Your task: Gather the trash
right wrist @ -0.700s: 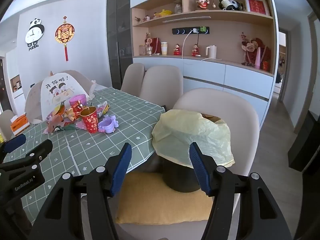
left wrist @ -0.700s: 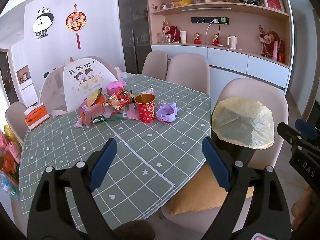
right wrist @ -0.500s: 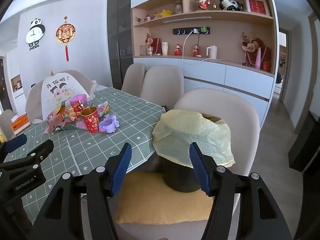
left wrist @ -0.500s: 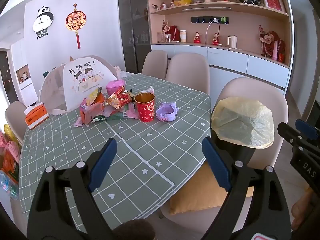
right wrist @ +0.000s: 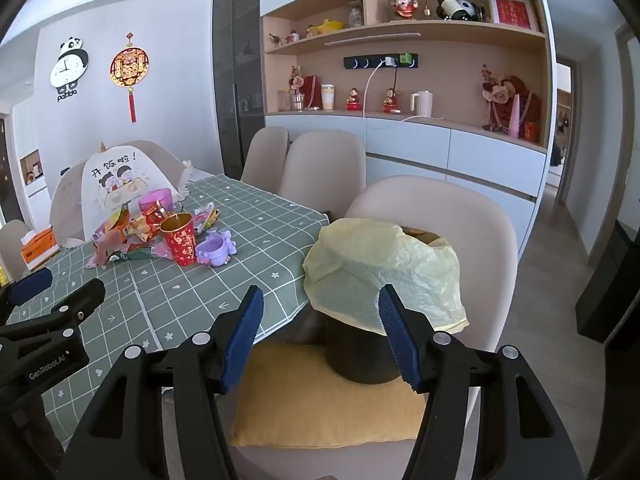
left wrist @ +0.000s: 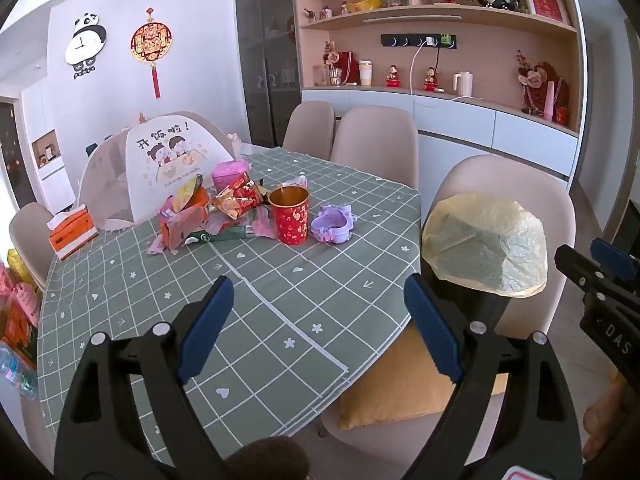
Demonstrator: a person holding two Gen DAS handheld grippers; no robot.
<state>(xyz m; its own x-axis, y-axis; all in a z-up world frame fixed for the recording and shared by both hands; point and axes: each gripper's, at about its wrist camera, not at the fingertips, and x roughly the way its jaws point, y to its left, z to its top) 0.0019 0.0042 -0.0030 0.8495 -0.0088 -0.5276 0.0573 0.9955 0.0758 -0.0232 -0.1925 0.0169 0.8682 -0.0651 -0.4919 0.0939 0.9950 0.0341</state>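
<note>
A pile of snack wrappers (left wrist: 208, 216) lies on the green checked tablecloth (left wrist: 168, 304), with a red and gold paper cup (left wrist: 289, 220) and a purple plastic holder (left wrist: 333, 224) beside it. It also shows in the right wrist view (right wrist: 132, 236). A dark bin lined with a yellow bag (left wrist: 486, 248) (right wrist: 384, 264) stands on a chair cushion to the right. My left gripper (left wrist: 316, 324) is open and empty over the table's near edge. My right gripper (right wrist: 320, 336) is open and empty in front of the bin.
A mesh food cover (left wrist: 160, 168) and an orange tissue box (left wrist: 72, 232) stand behind the trash. Beige chairs (left wrist: 372, 148) line the far side of the table. A yellow cushion (right wrist: 320, 396) lies under the bin. Shelves and cabinets (right wrist: 420, 80) fill the back wall.
Both views have shifted very slightly; the trash sits a touch further right in the right wrist view. Both grippers stay open and nothing on the table has moved.
</note>
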